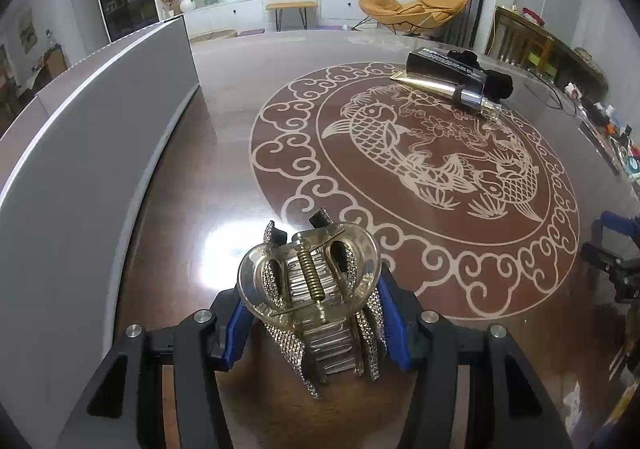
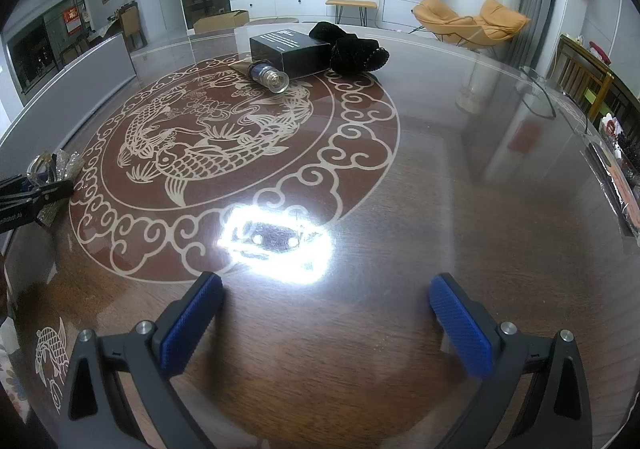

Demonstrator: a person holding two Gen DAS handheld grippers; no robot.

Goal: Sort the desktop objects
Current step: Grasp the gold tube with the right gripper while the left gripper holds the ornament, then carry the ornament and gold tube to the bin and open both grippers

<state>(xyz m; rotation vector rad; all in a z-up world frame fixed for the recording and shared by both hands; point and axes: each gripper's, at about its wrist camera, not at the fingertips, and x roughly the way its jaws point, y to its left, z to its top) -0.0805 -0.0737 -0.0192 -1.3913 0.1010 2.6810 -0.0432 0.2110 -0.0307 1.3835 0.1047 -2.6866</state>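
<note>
Pinched between the blue pads of the left gripper (image 1: 316,313): a clear hair claw clip (image 1: 310,281) trimmed with rhinestones, spring side up, carried just above the glossy table (image 1: 224,153) near its left edge, beside a long grey box (image 1: 80,153). Spread wide and empty over bare tabletop near the front edge: the right gripper (image 2: 326,325). Lying together toward the far edge, still to be sorted: a black carton (image 2: 290,51), a gold cosmetic tube (image 1: 444,87) with a clear cap, touching the carton, and a black fuzzy item (image 2: 352,47) just behind.

Judged light and rigid, but brittle at the teeth and stone-set arms; smooth plastic, likely slippery under a weak squeeze. Sprung jaws apt to gape if pressed at the finger tabs. Best hold, by the look of it: across the solid body near the hinge, as now, pads flat on the sides, pressure gentle. Probably headed for the grey box at the left edge.
</note>
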